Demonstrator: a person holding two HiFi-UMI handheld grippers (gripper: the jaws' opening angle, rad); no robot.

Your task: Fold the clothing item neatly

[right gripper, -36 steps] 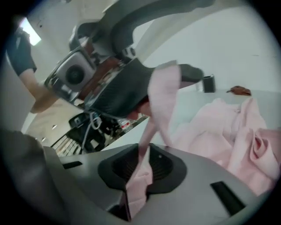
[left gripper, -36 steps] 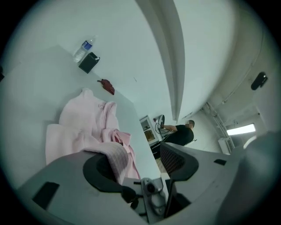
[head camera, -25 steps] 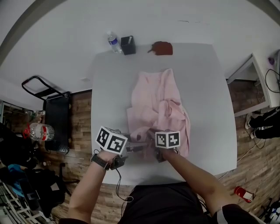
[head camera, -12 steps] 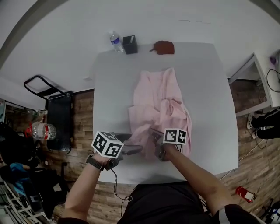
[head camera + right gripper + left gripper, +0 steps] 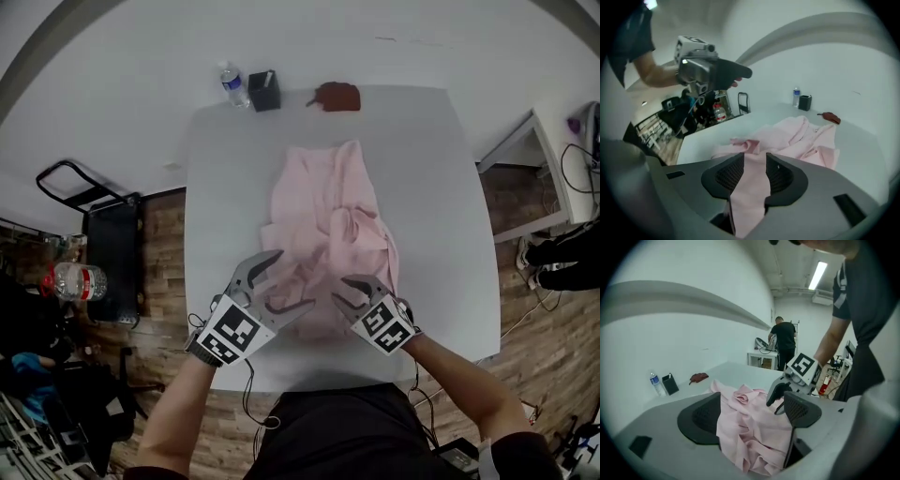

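A crumpled pink garment lies in the middle of the white table, bunched towards its near end. My left gripper hovers over the garment's near left edge; its jaws have just been opening and stand wide, with pink cloth lying loose between them. My right gripper is at the near right edge. Its jaws have just been opening too, and a strip of the cloth runs through the narrow gap. In the left gripper view the right gripper shows above the garment.
A water bottle, a black holder and a small reddish-brown item stand along the table's far edge. A black cart is on the floor at the left, a white side table at the right. A person stands far off.
Both grippers have rolled so their marker cubes face up and have risen off the table. The left one moved in over the garment's hem and opened wide. The right one's jaws parted.
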